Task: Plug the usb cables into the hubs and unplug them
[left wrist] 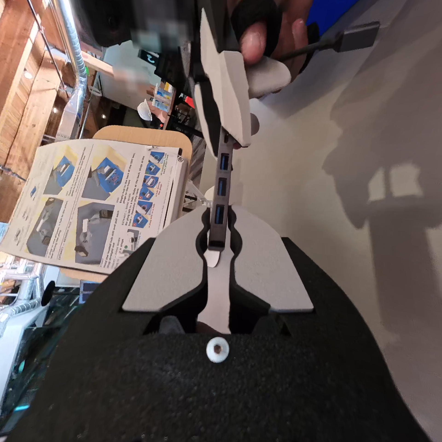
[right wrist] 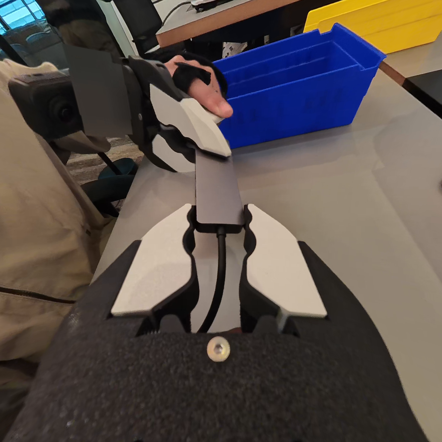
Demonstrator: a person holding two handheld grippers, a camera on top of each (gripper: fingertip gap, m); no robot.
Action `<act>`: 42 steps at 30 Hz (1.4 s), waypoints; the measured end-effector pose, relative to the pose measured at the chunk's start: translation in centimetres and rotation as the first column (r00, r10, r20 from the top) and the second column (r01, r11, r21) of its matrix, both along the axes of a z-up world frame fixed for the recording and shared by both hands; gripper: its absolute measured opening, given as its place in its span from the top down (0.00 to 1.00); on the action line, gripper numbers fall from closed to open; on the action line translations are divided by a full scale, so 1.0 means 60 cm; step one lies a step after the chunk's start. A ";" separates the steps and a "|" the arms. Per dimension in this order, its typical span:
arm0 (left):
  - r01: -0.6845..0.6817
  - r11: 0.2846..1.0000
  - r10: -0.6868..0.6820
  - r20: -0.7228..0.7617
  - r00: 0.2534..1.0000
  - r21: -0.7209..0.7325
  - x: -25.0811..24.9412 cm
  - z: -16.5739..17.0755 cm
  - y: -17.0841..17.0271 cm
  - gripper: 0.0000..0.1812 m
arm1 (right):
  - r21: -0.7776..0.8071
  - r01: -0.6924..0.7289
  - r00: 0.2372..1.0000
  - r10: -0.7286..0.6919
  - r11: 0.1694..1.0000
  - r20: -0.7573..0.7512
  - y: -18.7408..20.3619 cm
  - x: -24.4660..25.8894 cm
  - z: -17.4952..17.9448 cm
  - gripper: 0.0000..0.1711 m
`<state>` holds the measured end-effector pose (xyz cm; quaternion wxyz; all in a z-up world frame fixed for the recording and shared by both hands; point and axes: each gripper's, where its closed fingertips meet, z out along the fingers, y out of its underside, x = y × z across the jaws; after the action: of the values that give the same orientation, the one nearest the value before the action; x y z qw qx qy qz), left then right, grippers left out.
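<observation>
Above the grey tabletop (right wrist: 334,215): both grippers hold one dark grey USB hub (right wrist: 217,189) between them, lifted clear of the surface, one at each end.
Left gripper (left wrist: 218,215): its jaws are pinching the hub's end, gripping the narrow body edge-on; the row of blue ports (left wrist: 222,186) faces this camera. In the right wrist view it comes in from the upper left, a gloved hand (right wrist: 203,88) wrapped round it with a thumb resting on the upper finger.
Right gripper (right wrist: 218,215): its jaws are pinching the cable end of the hub across its width, flat top upward. A black cable (right wrist: 218,275) leaves that end and runs back between the fingers toward the camera.
Cable plug (left wrist: 356,35): the grey connector hangs free in the air beyond the right gripper in the left wrist view, not plugged into anything.
Hub ports: the three blue ports that show carry no plugs.
Blue bin (right wrist: 299,95): sits toward the far edge of the tabletop behind the hub; the part of its inside that shows has only ribs, nothing in it.
Yellow bin (right wrist: 373,26): stands just behind the blue one at the far right corner; its contents cannot be told.
Instruction sheet (left wrist: 91,201): a printed page with pictures stands off the tabletop's side.
</observation>
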<state>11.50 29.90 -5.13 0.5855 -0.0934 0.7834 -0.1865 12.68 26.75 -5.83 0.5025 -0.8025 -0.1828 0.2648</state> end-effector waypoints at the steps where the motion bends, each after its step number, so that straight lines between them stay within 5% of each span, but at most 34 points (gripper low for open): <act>1: -0.014 1.000 0.014 0.007 1.000 -0.016 -0.001 0.004 0.005 0.92 | 0.006 0.015 1.000 -0.015 1.000 0.002 0.001 0.005 0.000 0.78; 5: -0.117 0.984 0.118 -0.004 0.993 -0.137 -0.008 0.018 0.041 0.87 | 0.036 0.088 0.996 -0.088 0.995 0.008 0.000 0.029 0.004 0.78; 8: -0.273 0.905 0.247 -0.120 0.962 -0.326 -0.017 0.017 0.078 0.78 | 0.076 0.156 0.987 -0.159 0.985 0.037 -0.001 0.045 0.009 0.78; 10: -0.369 0.811 0.306 -0.207 0.929 -0.453 -0.031 0.017 0.097 0.74 | 0.099 0.193 0.978 -0.199 0.976 0.058 -0.003 0.052 0.010 0.78; 15: -0.461 0.504 0.201 -0.420 0.885 -0.731 -0.081 -0.008 0.084 0.57 | 0.148 0.243 0.963 -0.256 0.959 0.081 -0.009 0.058 0.004 0.78; 22: -0.491 0.303 0.316 -0.400 0.860 -0.817 -0.128 -0.027 0.139 0.56 | 0.165 0.269 0.953 -0.288 0.949 0.099 -0.017 0.068 -0.004 0.78; 42: -0.556 0.258 0.476 -0.397 0.785 -0.790 -0.220 -0.003 0.219 0.61 | 0.183 0.276 0.950 -0.297 0.944 0.099 -0.018 0.064 -0.012 0.78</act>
<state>-1.68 43.03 -5.33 0.4460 -0.6378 0.5169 -0.3565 16.50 25.68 -6.56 0.5886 -0.7907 -0.1164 0.1218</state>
